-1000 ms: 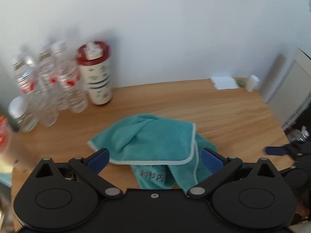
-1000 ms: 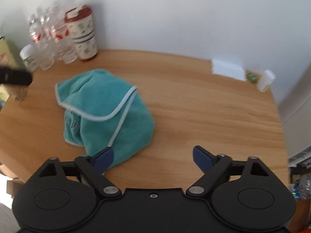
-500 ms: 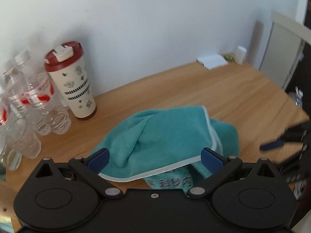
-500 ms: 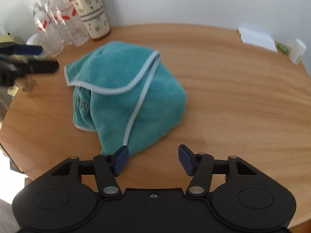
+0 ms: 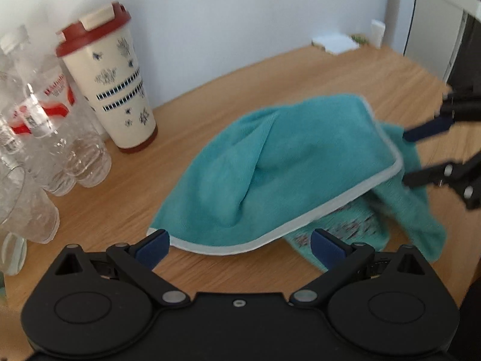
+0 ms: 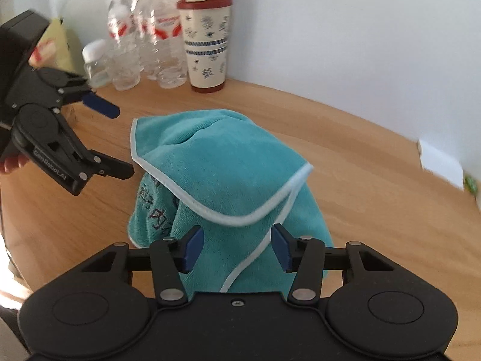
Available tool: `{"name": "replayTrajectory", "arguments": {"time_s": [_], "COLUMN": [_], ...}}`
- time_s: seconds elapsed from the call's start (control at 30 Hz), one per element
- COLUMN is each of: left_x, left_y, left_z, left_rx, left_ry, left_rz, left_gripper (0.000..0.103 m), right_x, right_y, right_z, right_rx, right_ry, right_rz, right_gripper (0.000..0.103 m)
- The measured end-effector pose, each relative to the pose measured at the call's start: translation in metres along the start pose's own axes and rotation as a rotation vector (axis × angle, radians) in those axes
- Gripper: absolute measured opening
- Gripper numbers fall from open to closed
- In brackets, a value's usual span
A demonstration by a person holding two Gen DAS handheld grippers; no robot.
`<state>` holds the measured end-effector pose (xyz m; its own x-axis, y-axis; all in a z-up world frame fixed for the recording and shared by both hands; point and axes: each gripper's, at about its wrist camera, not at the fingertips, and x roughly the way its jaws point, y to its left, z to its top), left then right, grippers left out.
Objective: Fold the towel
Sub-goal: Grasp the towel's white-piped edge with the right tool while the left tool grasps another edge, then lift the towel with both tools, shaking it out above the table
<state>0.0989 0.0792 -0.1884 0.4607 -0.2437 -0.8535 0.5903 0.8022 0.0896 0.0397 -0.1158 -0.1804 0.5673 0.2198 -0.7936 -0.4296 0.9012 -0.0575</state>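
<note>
two grippers close in on a teal towel [image 6: 216, 174] that lies in a loose, rumpled heap near the middle of the wooden table [image 6: 360, 162], a white-trimmed flap draped over the layers below. the left gripper [image 5: 239, 248] is spread wide, low at the trimmed edge on the heap's side. the right gripper [image 6: 237, 248] is partly open and empty, its fingers either side of a trimmed edge at the near end. the main risk, as i judge it, is pinching more than one layer, since the edges overlap and a corner is hard to single out; the towel would then lift as a lump. a wide sweep on the left could also knock the cup [image 5: 111, 90] or the plastic bottles [image 5: 45, 138] just beside it.
</note>
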Motion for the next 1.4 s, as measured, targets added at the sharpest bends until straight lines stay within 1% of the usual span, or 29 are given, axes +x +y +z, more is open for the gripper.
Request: {"name": "replayTrajectory", "arguments": {"time_s": [0.1, 0.13, 0.2, 0.23, 0.27, 0.33, 0.37, 0.47, 0.5, 0.53, 0.57, 0.6, 0.63, 0.67, 0.73, 0.83, 0.9, 0.93, 1.0, 1.17, 1.3, 1.4], "left_x": [0.008, 0.010, 0.014, 0.015, 0.016, 0.019, 0.021, 0.022, 0.022, 0.022, 0.022, 0.022, 0.021, 0.021, 0.019, 0.011, 0.004, 0.000, -0.007, -0.026, -0.045, -0.057], "left_y": [0.004, 0.004, 0.005, 0.006, 0.006, 0.008, 0.008, 0.010, 0.010, 0.011, 0.012, 0.013, 0.015, 0.015, 0.016, 0.018, 0.021, 0.019, 0.014, -0.001, -0.012, -0.015], "left_z": [-0.003, -0.004, -0.006, -0.006, -0.007, -0.008, -0.008, -0.008, -0.007, -0.007, -0.006, -0.005, -0.004, -0.003, -0.001, 0.003, 0.007, 0.008, 0.008, 0.004, -0.002, -0.010], "left_rx": [0.021, 0.029, 0.045, 0.049, 0.054, 0.064, 0.070, 0.073, 0.070, 0.065, 0.058, 0.047, 0.037, 0.032, 0.019, -0.026, -0.085, -0.092, -0.082, -0.077, -0.124, -0.168], "left_ry": [0.014, 0.014, 0.012, 0.010, 0.009, 0.017, 0.021, 0.023, 0.022, 0.022, 0.023, 0.025, 0.023, 0.018, 0.009, -0.010, -0.024, -0.027, -0.033, -0.044, -0.048, -0.042], "left_rz": [-0.008, -0.009, -0.008, -0.012, -0.015, -0.017, -0.019, -0.034, -0.035, -0.030, -0.026, -0.023, -0.024, -0.025, -0.031, -0.076, -0.126, -0.121, -0.115, -0.124, -0.133, -0.139], "left_gripper": [0.102, 0.102, 0.102, 0.096, 0.094, 0.087, 0.084, 0.071, 0.059, 0.043, 0.035, 0.023, 0.019, 0.018, 0.012, 0.007, 0.003, 0.003, 0.003, 0.003, 0.003, 0.002], "right_x": [0.003, 0.004, 0.005, 0.007, 0.009, 0.011, 0.010, 0.005, 0.003, 0.002, -0.002, -0.006, -0.010, -0.014, -0.019, -0.027, -0.030, -0.034, -0.039, -0.045, -0.046, -0.040], "right_y": [0.007, 0.009, 0.014, 0.016, 0.017, 0.019, 0.018, 0.015, 0.013, 0.011, 0.007, 0.002, -0.004, -0.009, -0.015, -0.023, -0.027, -0.035, -0.041, -0.050, -0.053, -0.054], "right_z": [0.004, 0.005, 0.006, 0.008, 0.009, 0.009, 0.010, 0.015, 0.016, 0.017, 0.019, 0.021, 0.025, 0.028, 0.034, 0.045, 0.049, 0.055, 0.060, 0.076, 0.085, 0.095], "right_rx": [-0.078, -0.101, -0.147, -0.174, -0.189, -0.199, -0.200, -0.181, -0.171, -0.158, -0.133, -0.107, -0.077, -0.048, -0.024, 0.001, 0.016, 0.049, 0.068, 0.047, 0.041, 0.028], "right_ry": [-0.017, -0.020, -0.026, -0.019, -0.017, -0.010, -0.005, -0.001, -0.001, 0.000, -0.002, -0.005, -0.012, -0.020, -0.037, -0.066, -0.079, -0.097, -0.114, -0.146, -0.160, -0.165], "right_rz": [-0.013, -0.013, -0.014, -0.017, -0.014, -0.010, -0.006, 0.005, 0.010, 0.015, 0.016, 0.018, 0.015, 0.012, 0.004, -0.013, -0.022, -0.014, -0.002, 0.003, 0.026, 0.059], "right_gripper": [0.053, 0.050, 0.042, 0.036, 0.026, 0.020, 0.014, 0.009, 0.009, 0.008, 0.006, 0.006, 0.006, 0.006, 0.006, 0.006, 0.006, 0.006, 0.005, 0.005, 0.005, 0.006]}}
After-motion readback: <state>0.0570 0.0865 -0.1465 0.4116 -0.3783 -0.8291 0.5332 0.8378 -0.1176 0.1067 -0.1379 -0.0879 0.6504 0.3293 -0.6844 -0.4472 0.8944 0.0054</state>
